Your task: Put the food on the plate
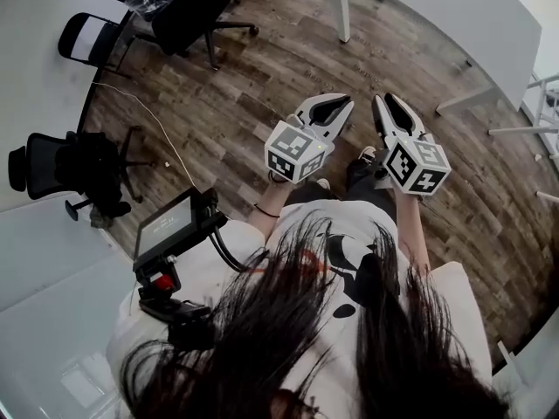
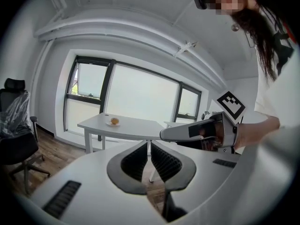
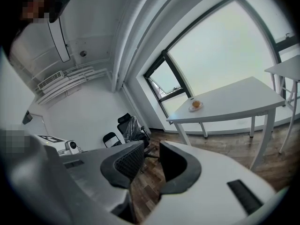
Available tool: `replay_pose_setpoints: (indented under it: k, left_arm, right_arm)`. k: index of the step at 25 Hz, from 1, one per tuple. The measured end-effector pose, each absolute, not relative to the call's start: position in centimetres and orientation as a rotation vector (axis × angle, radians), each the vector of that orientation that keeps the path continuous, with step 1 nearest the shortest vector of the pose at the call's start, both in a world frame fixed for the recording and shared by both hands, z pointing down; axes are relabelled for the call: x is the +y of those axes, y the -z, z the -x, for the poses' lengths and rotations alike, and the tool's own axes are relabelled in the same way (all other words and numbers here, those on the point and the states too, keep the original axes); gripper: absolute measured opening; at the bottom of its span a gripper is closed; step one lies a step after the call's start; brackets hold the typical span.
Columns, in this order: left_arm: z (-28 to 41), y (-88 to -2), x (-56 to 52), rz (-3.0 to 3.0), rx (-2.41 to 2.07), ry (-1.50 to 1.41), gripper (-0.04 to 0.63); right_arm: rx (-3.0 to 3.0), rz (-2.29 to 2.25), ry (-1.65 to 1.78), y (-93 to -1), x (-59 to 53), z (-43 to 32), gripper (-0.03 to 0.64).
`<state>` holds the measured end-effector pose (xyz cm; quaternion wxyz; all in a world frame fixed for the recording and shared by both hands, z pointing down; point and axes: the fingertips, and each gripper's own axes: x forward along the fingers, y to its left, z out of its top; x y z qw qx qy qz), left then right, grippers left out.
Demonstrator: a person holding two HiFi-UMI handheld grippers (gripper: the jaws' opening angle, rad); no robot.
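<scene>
we hold the left tongs and right tongs closed on nothing. the small round orange food sits far off on the white tabletop, seemingly on a saucer. it looks light, perhaps soft: we'd pinch its sides gently.

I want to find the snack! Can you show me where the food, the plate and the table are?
food point(image 3: 196, 104): right gripper view, on its round middle.
plate point(image 3: 191, 109): right gripper view, on its left rim.
table point(image 3: 234, 100): right gripper view, on its bare white top.
</scene>
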<state>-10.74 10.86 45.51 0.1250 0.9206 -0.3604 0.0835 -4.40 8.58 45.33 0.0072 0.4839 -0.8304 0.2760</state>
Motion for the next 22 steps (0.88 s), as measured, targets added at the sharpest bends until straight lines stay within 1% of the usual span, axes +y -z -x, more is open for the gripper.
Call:
replay_pose_setpoints:
  k: [3, 11, 22]
  left_arm:
    - [12.0, -45.3, 13.1, -2.697, -1.038, -0.225, 0.006]
    - [11.6, -46.7, 14.4, -2.697, -0.981, -0.246, 0.006]
    - [11.0, -47.1, 16.4, -2.724, -0.918, -0.241, 0.006]
  right_arm:
    - [-2.598, -1.516, -0.848, -45.3, 11.0, 6.0, 0.112]
    - [-2.564, -1.509, -0.888, -47.3, 13.1, 6.6, 0.112]
    - [-2.53, -1.532, -0.872, -47.9, 15.7, 6.6, 0.112]
